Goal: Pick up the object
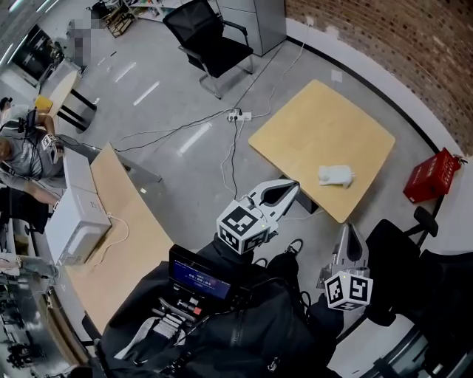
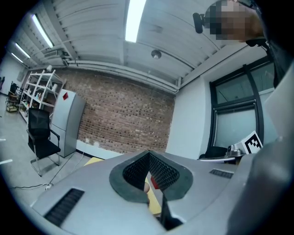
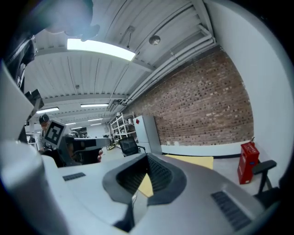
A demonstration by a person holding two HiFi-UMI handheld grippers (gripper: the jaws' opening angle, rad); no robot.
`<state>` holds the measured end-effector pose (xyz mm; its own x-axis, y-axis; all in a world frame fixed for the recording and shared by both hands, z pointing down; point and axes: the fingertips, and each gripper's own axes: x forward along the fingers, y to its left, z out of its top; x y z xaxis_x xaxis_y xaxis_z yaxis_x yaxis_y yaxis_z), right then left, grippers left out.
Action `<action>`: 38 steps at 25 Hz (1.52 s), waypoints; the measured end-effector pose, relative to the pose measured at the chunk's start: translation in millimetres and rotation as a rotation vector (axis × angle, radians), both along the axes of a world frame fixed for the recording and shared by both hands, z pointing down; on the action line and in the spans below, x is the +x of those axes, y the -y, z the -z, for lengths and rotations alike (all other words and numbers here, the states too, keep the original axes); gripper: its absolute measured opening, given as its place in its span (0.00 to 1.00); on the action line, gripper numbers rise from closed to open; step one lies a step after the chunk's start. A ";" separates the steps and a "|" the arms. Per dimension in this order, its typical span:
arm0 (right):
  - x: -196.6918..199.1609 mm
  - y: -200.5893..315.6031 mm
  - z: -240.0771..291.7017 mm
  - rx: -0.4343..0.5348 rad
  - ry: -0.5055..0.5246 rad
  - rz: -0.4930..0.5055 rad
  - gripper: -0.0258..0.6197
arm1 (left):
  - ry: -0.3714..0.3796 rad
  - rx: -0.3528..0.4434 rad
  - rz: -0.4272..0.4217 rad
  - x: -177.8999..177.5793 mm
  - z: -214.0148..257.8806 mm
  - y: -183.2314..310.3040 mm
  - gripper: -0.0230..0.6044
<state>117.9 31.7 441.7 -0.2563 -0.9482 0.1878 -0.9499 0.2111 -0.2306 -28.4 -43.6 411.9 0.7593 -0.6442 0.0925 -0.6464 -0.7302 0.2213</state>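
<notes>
A small white object (image 1: 336, 176) lies on the square wooden table (image 1: 318, 133), near its front right edge. My left gripper (image 1: 293, 185) is held short of the table's near edge, pointing toward it, and its jaws meet at the tips with nothing in them. My right gripper (image 1: 346, 230) is lower and to the right, further back from the table, shut and empty. In the left gripper view the left gripper (image 2: 149, 155) shows closed tips, with a strip of the table (image 2: 154, 204) in the gap behind them. The right gripper (image 3: 147, 158) is also closed in the right gripper view, with the table (image 3: 193, 160) beyond it.
A red box (image 1: 432, 176) stands on the floor right of the table. A power strip (image 1: 240, 116) with cables lies left of it. A black chair (image 1: 209, 40) and a grey cabinet (image 1: 255, 22) stand farther off. A long desk (image 1: 122, 229) with a white box (image 1: 77, 218) runs along the left.
</notes>
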 end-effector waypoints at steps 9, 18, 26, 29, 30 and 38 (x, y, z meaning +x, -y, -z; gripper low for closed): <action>47.8 67.3 0.3 0.027 0.006 0.063 0.04 | 0.024 -0.005 -0.005 62.6 1.3 64.7 0.04; 80.5 107.7 -10.0 0.000 0.016 0.094 0.04 | 0.040 -0.032 0.001 101.3 -5.8 102.7 0.04; 89.7 125.3 -21.9 -0.025 0.013 0.127 0.04 | 0.055 -0.048 0.023 111.1 -16.8 115.5 0.04; 83.1 131.9 -30.2 -0.046 0.009 0.143 0.04 | 0.070 -0.053 0.030 108.3 -22.2 120.3 0.04; 79.6 134.0 -32.9 -0.055 0.004 0.150 0.04 | 0.073 -0.064 0.033 106.2 -25.5 121.4 0.03; 63.9 143.6 -53.6 -0.128 -0.108 0.193 0.04 | 0.093 -0.141 0.034 96.5 -61.8 135.1 0.03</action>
